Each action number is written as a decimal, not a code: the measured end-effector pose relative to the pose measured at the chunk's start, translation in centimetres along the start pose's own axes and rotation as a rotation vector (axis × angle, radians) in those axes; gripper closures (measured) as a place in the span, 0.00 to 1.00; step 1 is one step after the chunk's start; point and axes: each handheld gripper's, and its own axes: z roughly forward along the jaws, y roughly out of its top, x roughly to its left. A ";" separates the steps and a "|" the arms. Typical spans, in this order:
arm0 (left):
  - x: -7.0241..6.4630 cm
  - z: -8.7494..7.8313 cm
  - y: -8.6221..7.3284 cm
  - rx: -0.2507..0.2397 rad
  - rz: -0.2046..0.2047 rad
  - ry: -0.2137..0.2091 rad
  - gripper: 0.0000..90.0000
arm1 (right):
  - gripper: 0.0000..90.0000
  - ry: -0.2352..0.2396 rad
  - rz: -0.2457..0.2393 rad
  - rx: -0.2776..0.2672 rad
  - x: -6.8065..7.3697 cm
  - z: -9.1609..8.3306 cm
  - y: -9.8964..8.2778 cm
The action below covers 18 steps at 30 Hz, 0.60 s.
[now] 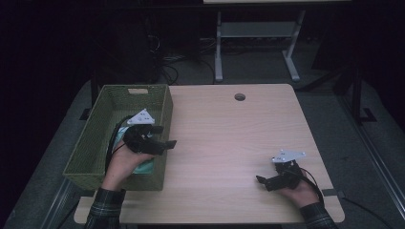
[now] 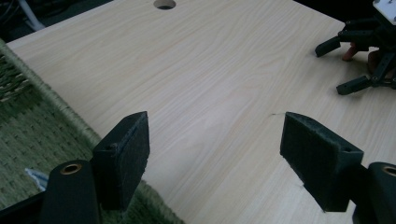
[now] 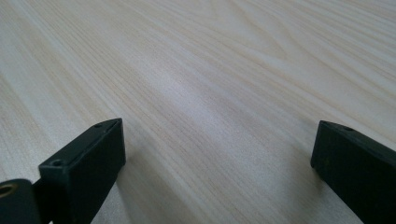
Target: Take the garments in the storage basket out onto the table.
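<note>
A green woven basket (image 1: 114,180) stands on the left part of the pale wooden table (image 1: 229,138). My left gripper (image 1: 167,136) hovers over the basket's right wall, jaws pointing right toward the bare wood. In the left gripper view, its jaws (image 2: 215,154) stand wide open with nothing between them, above the basket rim (image 2: 70,112). A light teal item (image 1: 144,167) lies in the basket under my left hand, mostly hidden. My right gripper (image 1: 262,182) rests low near the front right of the table, pointing left. Its jaws (image 3: 215,158) are open over bare wood.
A round cable hole (image 1: 239,97) is in the table's far middle. The right gripper (image 2: 332,67) appears at the upper right of the left gripper view. Behind the table stand another desk's white legs (image 1: 218,52) and floor cables. Dark floor surrounds the table.
</note>
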 end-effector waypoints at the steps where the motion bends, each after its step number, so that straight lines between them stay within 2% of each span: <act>1: 0.1 -0.1 -0.1 -0.002 -0.004 0.001 0.26 | 0.03 0.000 0.000 0.000 0.0 0.0 0.0; 6: 0.6 -0.5 -0.4 0.004 0.002 0.009 0.26 | 0.03 0.000 0.000 0.000 0.0 0.0 0.0; 10: 0.9 -0.8 -0.6 -0.004 -0.012 0.020 0.26 | 0.03 0.000 0.000 0.000 0.0 0.0 0.0; 18: 2.1 -1.5 -1.4 0.014 -0.014 0.053 0.26 | 0.03 0.000 0.000 0.000 0.0 0.0 0.0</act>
